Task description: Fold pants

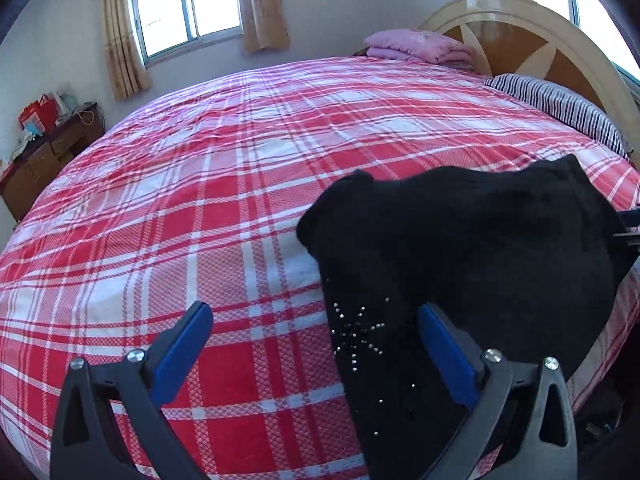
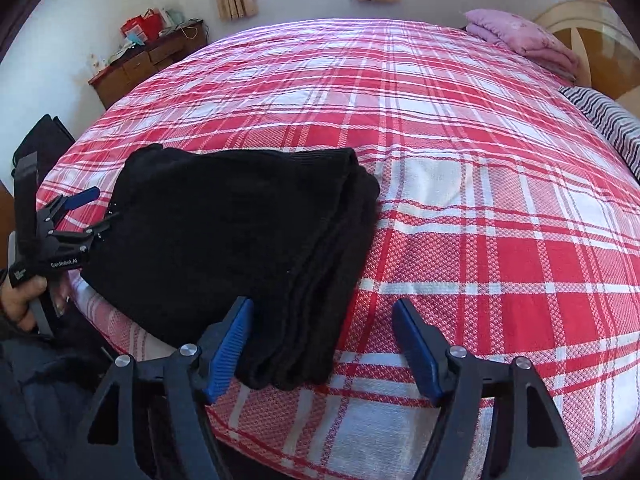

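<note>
The pants (image 2: pixel 240 240) lay folded at the bed's (image 2: pixel 480 200) near edge; the left gripper (image 1: pixel 316 340) and right gripper (image 2: pixel 322 340) gaped, released, since the fold looked finished.

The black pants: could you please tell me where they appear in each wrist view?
Left wrist: black pants lower right, beside the right-hand fingertip.
Right wrist: black pants left of centre, on the bed's near edge.
Shared landmark: folded pink quilt by the headboard.
</note>
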### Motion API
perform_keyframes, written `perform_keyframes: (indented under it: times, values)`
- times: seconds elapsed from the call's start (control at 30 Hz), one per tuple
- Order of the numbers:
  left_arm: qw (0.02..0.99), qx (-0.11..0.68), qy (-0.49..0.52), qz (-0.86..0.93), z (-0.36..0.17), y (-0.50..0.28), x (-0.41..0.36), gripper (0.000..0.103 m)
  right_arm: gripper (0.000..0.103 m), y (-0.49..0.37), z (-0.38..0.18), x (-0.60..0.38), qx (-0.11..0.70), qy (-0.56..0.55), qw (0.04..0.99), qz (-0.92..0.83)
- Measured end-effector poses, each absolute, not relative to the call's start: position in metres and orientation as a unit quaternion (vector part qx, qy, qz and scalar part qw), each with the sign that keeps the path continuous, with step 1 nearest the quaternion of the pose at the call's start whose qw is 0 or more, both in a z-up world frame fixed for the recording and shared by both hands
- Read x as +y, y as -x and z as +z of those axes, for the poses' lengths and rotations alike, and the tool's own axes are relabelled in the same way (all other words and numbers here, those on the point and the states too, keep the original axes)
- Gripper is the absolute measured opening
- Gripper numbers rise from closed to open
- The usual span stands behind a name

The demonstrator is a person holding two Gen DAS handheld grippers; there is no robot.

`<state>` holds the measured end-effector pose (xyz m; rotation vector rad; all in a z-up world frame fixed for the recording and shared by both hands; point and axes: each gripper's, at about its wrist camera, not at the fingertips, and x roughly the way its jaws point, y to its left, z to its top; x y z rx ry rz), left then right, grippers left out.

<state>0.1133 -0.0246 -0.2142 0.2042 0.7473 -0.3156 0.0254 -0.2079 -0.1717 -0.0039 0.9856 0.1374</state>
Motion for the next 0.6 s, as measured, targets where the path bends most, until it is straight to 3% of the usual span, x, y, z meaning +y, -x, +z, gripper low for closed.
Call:
perform_keyframes:
  times: [0.6]
  values:
    - [0.918, 0.354, -0.099, -0.151, -0.2, -0.114, -0.031, 0.103, 0.072, -0.053, -0.144, -0.203, 0.429, -0.039, 0.9, 0.068]
